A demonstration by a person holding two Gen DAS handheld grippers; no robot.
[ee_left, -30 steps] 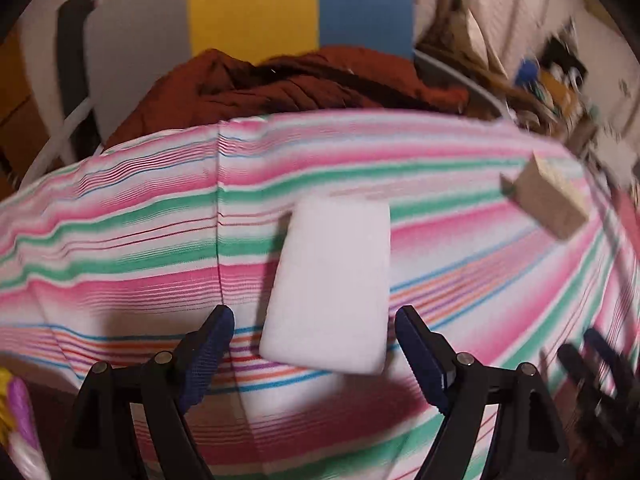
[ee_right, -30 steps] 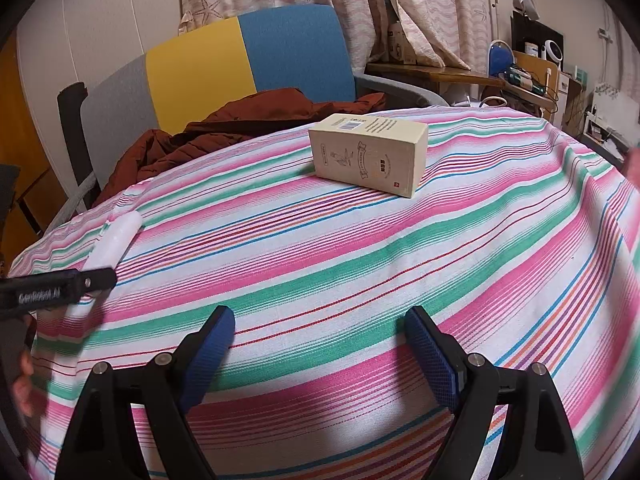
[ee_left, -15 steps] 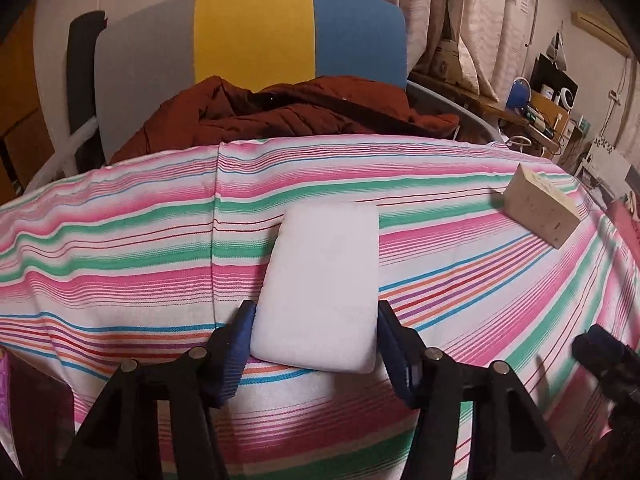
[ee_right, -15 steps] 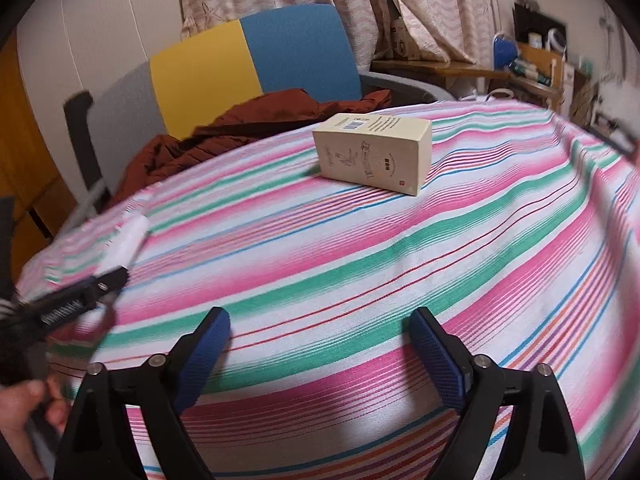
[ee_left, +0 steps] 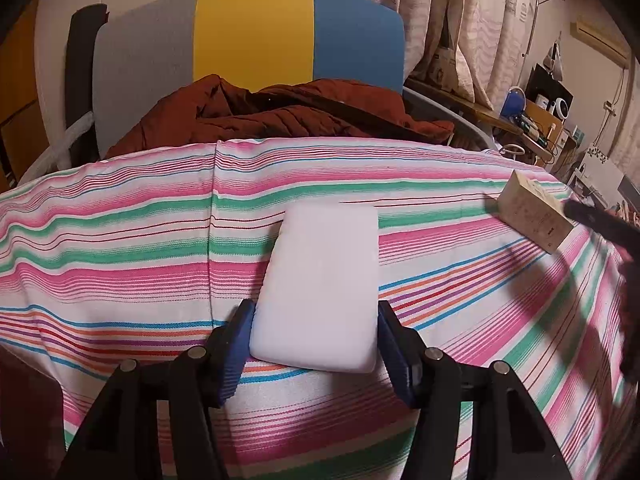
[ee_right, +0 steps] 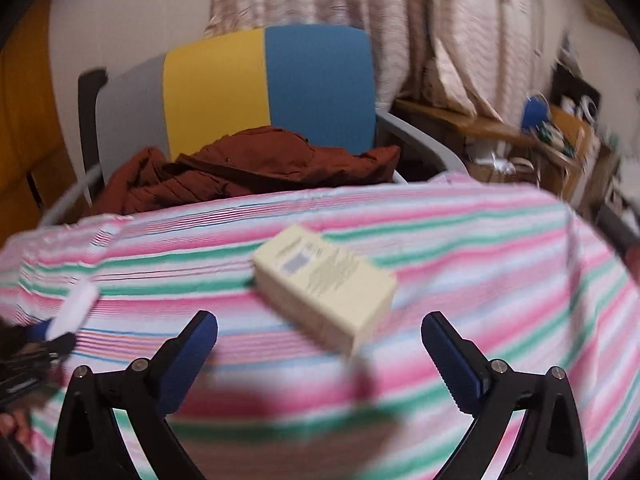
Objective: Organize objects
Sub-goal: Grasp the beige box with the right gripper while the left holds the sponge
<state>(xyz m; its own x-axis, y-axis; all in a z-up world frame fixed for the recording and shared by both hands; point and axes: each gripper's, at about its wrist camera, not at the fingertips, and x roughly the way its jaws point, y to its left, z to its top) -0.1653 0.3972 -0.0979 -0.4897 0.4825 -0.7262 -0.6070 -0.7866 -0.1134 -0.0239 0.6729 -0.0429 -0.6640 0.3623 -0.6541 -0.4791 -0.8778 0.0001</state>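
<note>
A white foam block (ee_left: 320, 280) lies on the striped tablecloth (ee_left: 120, 248). My left gripper (ee_left: 314, 334) is shut on the block's near end, one blue pad on each side. The block also shows edge-on at the left of the right wrist view (ee_right: 76, 306). A cream cardboard box (ee_right: 324, 286) lies flat on the cloth, and it shows at the right edge of the left wrist view (ee_left: 534, 216). My right gripper (ee_right: 320, 344) is open and empty, just in front of the box. The right wrist view is blurred.
A chair with a grey, yellow and blue back (ee_left: 248, 36) stands behind the table with a rust-brown jacket (ee_left: 280, 114) on its seat. Curtains and a cluttered wooden shelf (ee_left: 532, 120) are at the back right. The table edge curves away on the right.
My left gripper moved forward and closed on the white block. My right gripper moved forward to the cream box, which now lies much nearer between its open fingers.
</note>
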